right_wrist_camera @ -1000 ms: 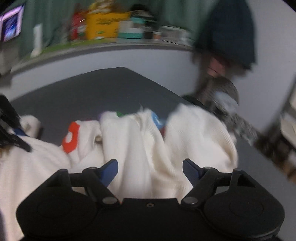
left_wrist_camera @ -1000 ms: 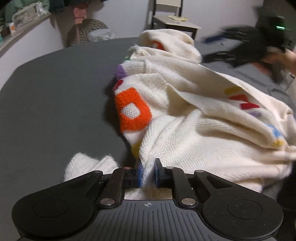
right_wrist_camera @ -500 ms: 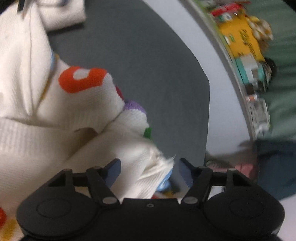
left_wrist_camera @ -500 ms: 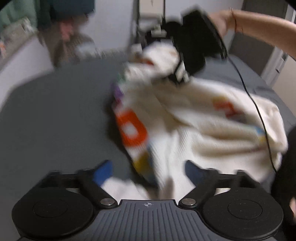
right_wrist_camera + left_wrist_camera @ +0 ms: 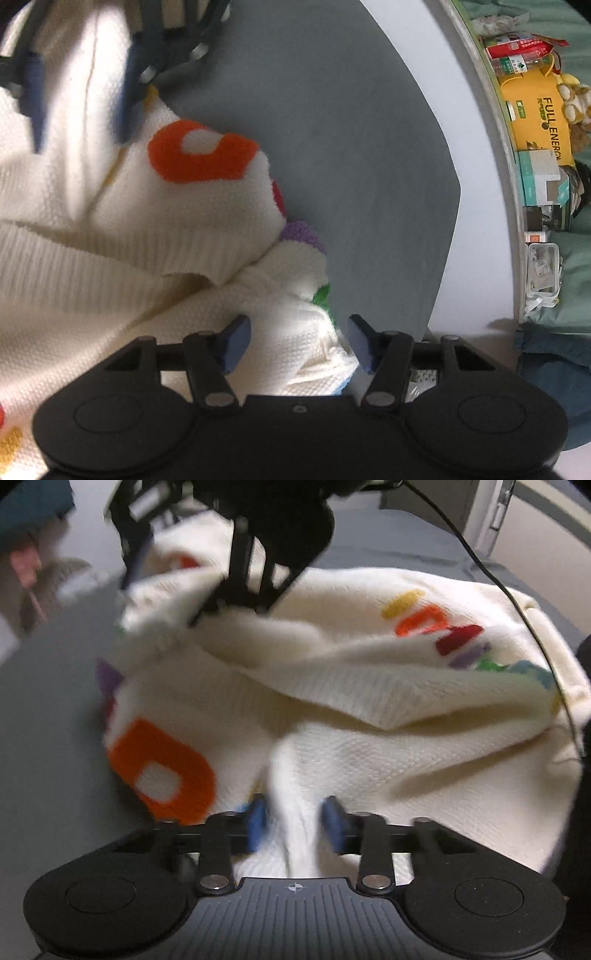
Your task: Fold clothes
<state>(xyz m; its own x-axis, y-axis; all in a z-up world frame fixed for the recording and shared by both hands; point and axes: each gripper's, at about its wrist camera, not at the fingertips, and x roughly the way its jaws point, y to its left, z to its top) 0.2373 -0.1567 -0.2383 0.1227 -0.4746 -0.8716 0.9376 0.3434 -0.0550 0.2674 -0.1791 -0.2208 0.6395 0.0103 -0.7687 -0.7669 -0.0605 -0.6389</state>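
Observation:
A cream knit sweater (image 5: 369, 716) with coloured letters lies crumpled on the grey surface (image 5: 48, 738). My left gripper (image 5: 294, 823) is at its near edge, and a raised fold of the knit fills the gap between the blue pads, so it is shut on that fold. In the right wrist view the left gripper (image 5: 81, 105) shows at the top left, over the cloth. My right gripper (image 5: 298, 343) is open at the sweater's (image 5: 129, 229) far edge, with bunched knit between its fingers. In the left wrist view the right gripper (image 5: 177, 587) hangs blurred over the far folds.
A black cable (image 5: 517, 602) trails across the sweater's right side. A ledge along the white wall holds a yellow box (image 5: 539, 114) and several packages. A door frame (image 5: 491, 517) stands at the back right. Bare grey surface (image 5: 351, 147) lies beside the sweater.
My left gripper let go of the sweater's edge, opened wide, and has now narrowed onto a fold. My right gripper swung across to the sweater's far edge and stays open.

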